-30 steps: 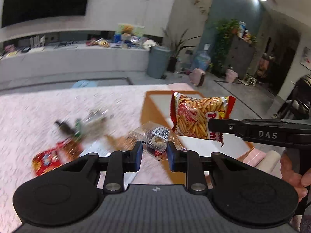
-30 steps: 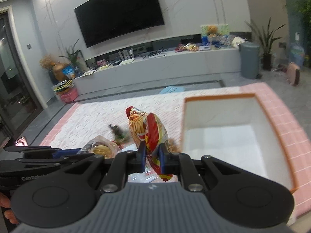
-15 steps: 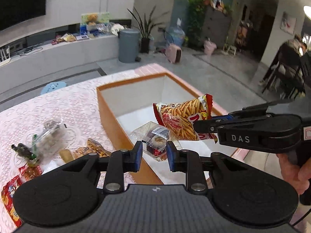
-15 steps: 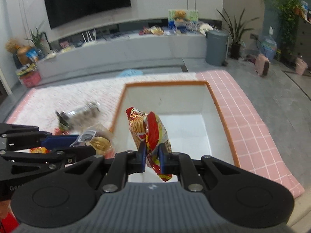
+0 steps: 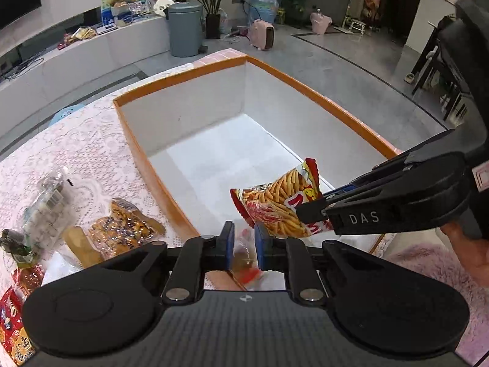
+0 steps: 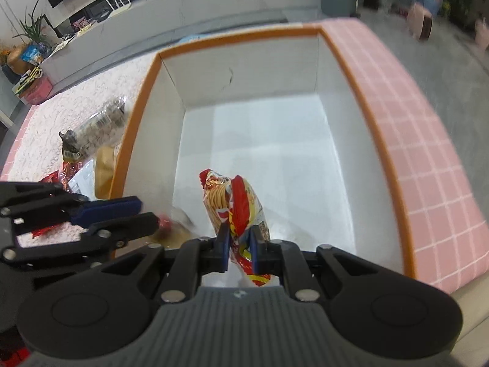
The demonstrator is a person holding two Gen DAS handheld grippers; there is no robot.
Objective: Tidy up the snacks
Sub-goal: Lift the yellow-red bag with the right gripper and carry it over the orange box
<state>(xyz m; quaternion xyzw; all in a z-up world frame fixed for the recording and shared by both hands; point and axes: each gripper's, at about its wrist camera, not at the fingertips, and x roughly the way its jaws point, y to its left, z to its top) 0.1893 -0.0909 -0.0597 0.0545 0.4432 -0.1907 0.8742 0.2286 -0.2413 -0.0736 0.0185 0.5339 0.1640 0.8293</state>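
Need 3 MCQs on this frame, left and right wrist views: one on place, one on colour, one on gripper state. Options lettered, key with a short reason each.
1. Where is the fries snack bag?
A. Lying on the lace tablecloth
B. Held above the open box
C. On the floor

2. What colour is the box's rim?
A. Orange
B. Green
C. Black

3. What is the state of the right gripper?
A. Open and empty
B. Shut on the fries snack bag
C. Shut with nothing in it

Answers:
1. B: both views show the bag hanging over the white inside of the box, off the bottom.
2. A: an orange edge runs all round the top of the white walls.
3. B: the right wrist view shows the blue pads pinching the bag's lower end.
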